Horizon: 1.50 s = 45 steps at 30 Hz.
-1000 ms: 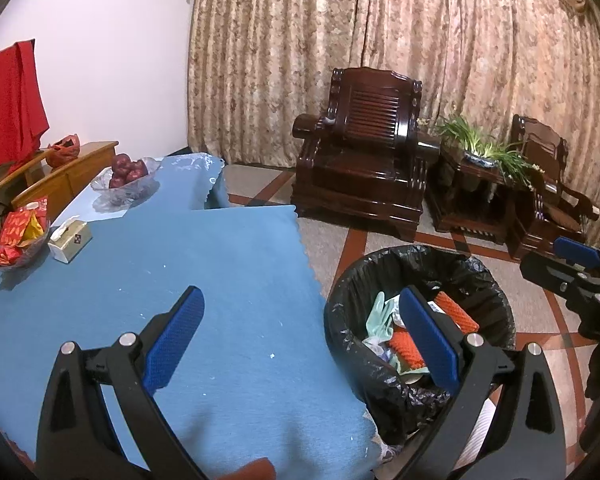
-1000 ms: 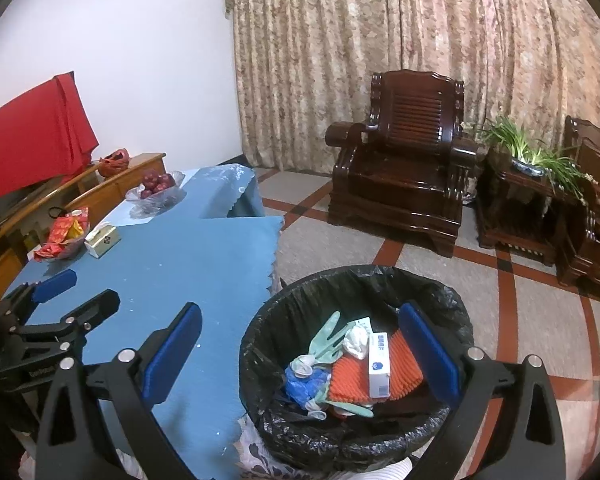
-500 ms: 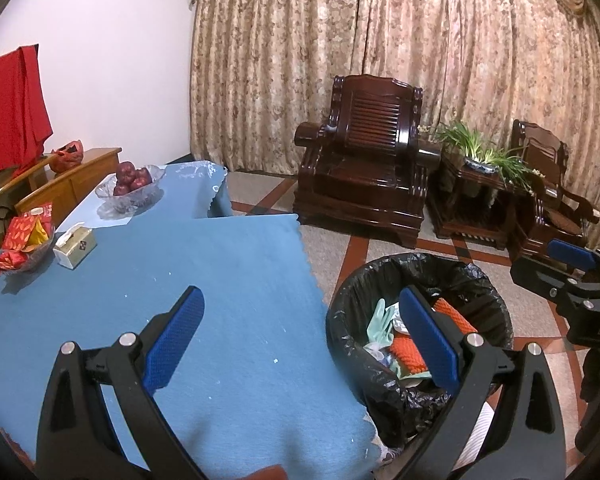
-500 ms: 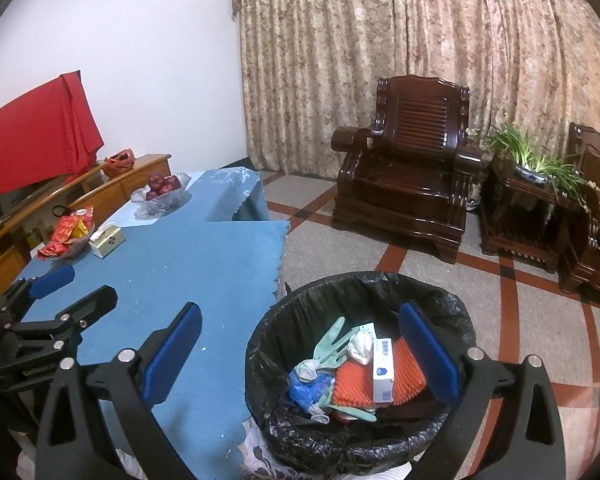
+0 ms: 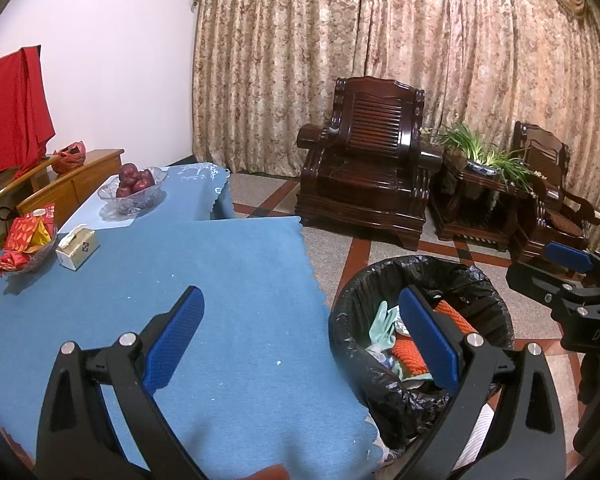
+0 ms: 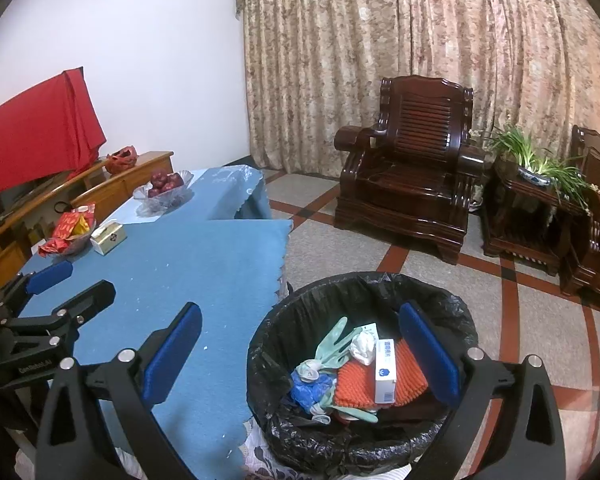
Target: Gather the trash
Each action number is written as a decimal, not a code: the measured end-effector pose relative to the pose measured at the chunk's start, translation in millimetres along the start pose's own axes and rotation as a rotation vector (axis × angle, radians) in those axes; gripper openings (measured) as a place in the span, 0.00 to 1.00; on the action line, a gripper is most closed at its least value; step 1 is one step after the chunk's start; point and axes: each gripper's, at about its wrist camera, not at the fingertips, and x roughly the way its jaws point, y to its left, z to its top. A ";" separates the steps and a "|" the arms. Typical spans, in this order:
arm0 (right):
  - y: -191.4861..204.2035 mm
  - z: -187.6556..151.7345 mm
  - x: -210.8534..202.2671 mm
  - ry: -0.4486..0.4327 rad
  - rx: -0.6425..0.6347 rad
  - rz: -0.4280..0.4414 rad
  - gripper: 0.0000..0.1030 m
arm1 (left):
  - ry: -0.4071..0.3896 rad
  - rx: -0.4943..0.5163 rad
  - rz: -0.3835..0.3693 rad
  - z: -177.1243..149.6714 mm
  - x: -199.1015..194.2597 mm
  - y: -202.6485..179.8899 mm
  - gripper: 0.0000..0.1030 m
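A bin with a black liner (image 6: 364, 292) (image 5: 356, 300) stands on the floor at the right edge of the blue-clothed table (image 5: 220, 280) (image 6: 204, 264). In it lie an orange knitted cloth (image 6: 356, 384), a white box (image 6: 385, 368), pale green gloves (image 6: 334, 340) and blue trash (image 6: 306, 390). My left gripper (image 5: 300, 332) is open and empty, held above the table edge and bin. My right gripper (image 6: 300, 348) is open and empty above the bin. Each gripper shows at the side of the other's view.
At the table's far left are a tissue box (image 5: 77, 248), a bowl of red snack packets (image 5: 26, 244) and a glass bowl of red fruit (image 5: 134, 188). Dark wooden armchairs (image 5: 364, 160), a side table with a plant (image 5: 484, 160) and curtains stand behind.
Both grippers have risen and drawn back slightly, so the table and bin look a little lower and farther. Both stay open and empty.
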 end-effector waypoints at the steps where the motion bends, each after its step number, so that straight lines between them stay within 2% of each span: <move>1: 0.7 0.6 0.0 0.000 -0.002 0.001 0.94 | 0.000 0.000 0.001 0.2 0.0 0.2 0.92; 45: 6.5 1.3 3.9 0.002 -0.014 0.007 0.94 | -0.001 -0.001 0.005 3.1 1.3 11.4 0.92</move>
